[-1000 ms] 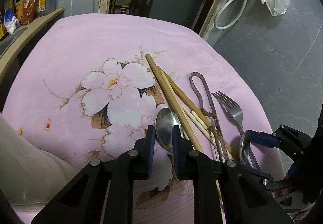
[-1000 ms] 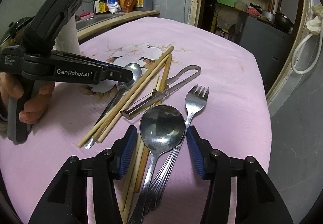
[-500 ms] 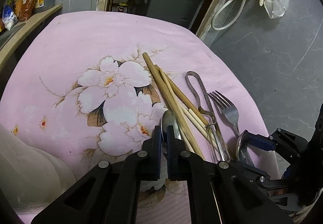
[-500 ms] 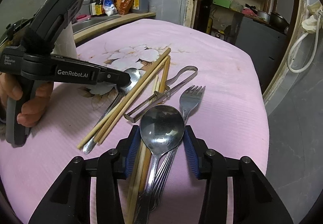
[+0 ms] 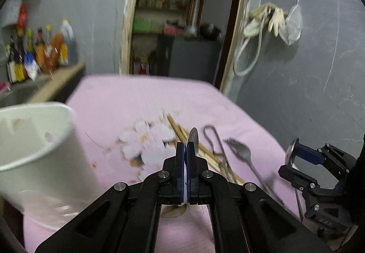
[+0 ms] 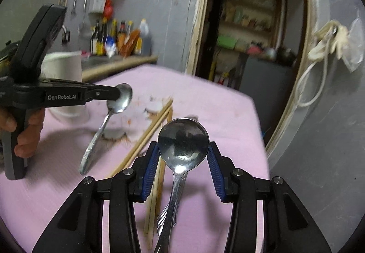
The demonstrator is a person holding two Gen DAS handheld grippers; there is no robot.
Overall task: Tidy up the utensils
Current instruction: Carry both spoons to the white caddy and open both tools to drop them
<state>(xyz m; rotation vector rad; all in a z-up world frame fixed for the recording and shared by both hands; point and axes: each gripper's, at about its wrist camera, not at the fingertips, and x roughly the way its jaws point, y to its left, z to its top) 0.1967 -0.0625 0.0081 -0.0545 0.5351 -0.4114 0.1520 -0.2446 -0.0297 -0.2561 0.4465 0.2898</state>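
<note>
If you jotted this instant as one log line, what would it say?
left gripper: shut on small steel spoon | right gripper: shut on large steel spoon | both spoons clear of pink cloth | white plastic holder: left

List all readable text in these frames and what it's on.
"GenRobot.AI": white lettering on the side of the left gripper, seen from the right wrist view.
"DAS": faint embossed letters on the body of the right gripper, seen from the left wrist view; any further letters are unreadable.
Labels on the sauce bottles on the counter: too blurred to read.
</note>
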